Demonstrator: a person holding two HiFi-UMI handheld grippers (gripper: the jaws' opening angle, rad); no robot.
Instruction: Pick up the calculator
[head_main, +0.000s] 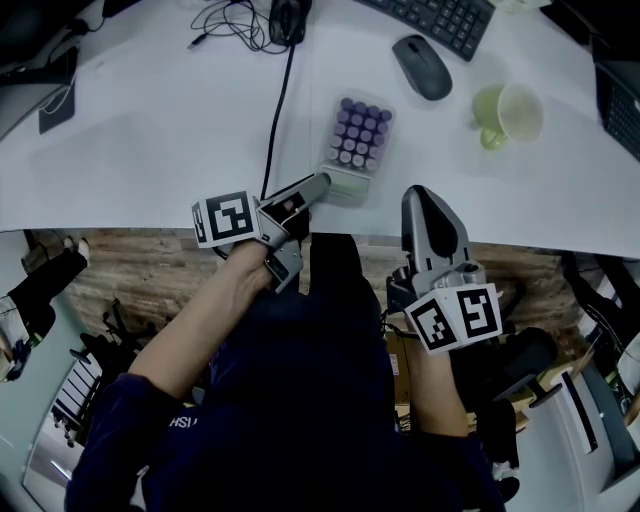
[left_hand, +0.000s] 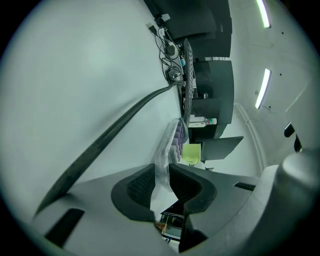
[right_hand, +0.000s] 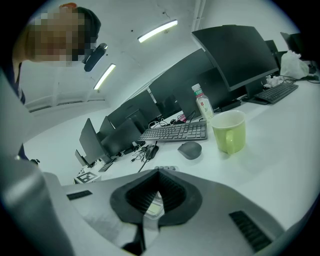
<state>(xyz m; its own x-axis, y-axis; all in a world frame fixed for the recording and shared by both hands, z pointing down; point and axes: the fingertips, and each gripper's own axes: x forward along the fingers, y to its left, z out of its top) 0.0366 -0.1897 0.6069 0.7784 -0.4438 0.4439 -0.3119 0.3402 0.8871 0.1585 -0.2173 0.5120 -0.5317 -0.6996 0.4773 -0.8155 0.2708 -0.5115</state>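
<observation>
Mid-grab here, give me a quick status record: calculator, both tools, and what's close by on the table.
calculator: flat on the table, near its front edge, purple keys up
left tool: closed on the calculator's near edge
right tool: shut, empty, over the table edge to the right of the calculator
nearby: cable to the left; mouse and green mug behind right
lifted: not yet

The tabletop (head_main: 150, 130) is white, smooth and matt. The calculator (head_main: 358, 135) has a clear, glossy plastic shell and smooth purple keys. The left claw (left_hand: 161, 175) and right claw (right_hand: 159, 172) are matt grey plastic with dark ribbed pads (left_hand: 140, 187). The green mug (head_main: 510, 112) looks glazed. The mouse (head_main: 422, 66) is matt, and the black cable (head_main: 275, 120) looks rubbery.
</observation>
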